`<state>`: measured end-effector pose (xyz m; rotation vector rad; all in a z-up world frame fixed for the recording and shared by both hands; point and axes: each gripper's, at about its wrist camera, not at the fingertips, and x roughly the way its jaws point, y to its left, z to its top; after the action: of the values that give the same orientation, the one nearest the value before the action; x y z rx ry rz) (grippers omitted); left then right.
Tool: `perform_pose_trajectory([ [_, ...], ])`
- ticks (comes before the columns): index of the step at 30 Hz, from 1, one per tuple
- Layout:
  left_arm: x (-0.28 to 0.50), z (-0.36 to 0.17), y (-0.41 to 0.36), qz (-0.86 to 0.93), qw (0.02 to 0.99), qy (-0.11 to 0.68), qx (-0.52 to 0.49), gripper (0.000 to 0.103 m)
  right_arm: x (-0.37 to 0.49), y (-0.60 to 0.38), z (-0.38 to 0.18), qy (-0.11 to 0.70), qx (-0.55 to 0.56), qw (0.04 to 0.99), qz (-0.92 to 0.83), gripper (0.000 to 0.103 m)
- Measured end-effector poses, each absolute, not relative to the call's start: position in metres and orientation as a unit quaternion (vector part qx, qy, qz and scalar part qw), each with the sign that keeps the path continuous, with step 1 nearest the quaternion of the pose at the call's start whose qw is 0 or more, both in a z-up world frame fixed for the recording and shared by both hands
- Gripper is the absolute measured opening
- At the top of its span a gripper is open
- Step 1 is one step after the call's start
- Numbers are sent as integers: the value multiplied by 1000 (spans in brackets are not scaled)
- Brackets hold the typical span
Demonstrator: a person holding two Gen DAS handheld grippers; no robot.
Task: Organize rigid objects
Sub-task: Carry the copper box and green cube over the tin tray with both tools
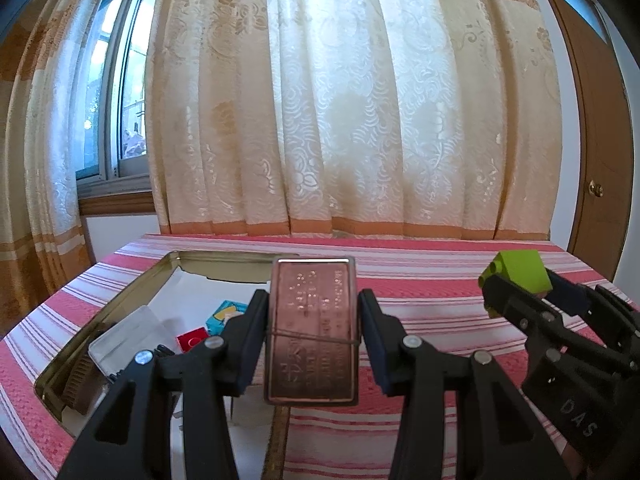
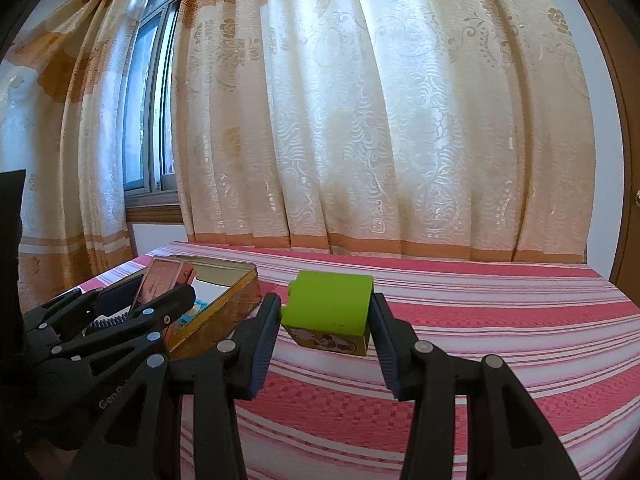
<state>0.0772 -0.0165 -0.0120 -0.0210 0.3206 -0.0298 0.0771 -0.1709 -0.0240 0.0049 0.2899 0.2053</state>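
Holding a copper-coloured metal case point(image 1: 311, 330) upright between its dark pads, the left hand-held gripper point(image 1: 312, 340) hangs above the near right corner of an open gold tin point(image 1: 132, 296). A thin band runs across the middle of the case. The tin rests on a counter point(image 1: 420, 304) covered with a red and white striped cloth, and inside it lie a clear plastic box point(image 1: 128, 334), a small red item point(image 1: 192, 340), a blue and yellow packet point(image 1: 226, 314) and a dark comb-like piece point(image 1: 78, 380).

To the right, the right hand-held gripper point(image 2: 326, 312) grips a lime green toy block point(image 2: 328, 306) by its two sides, lifted above the cloth. The block has a printed picture on its lower face. The two grippers sit side by side, near each other but apart. Cream and orange patterned curtains point(image 2: 360, 120) hang behind the counter, with a window point(image 1: 116, 92) at the left.
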Motion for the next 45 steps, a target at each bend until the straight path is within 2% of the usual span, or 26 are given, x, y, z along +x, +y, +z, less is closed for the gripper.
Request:
perform_pose_trajectory([
  [45,76,-12,35,23,987,157,-41,45,74,-125,-23,141,-14,979,146,48],
])
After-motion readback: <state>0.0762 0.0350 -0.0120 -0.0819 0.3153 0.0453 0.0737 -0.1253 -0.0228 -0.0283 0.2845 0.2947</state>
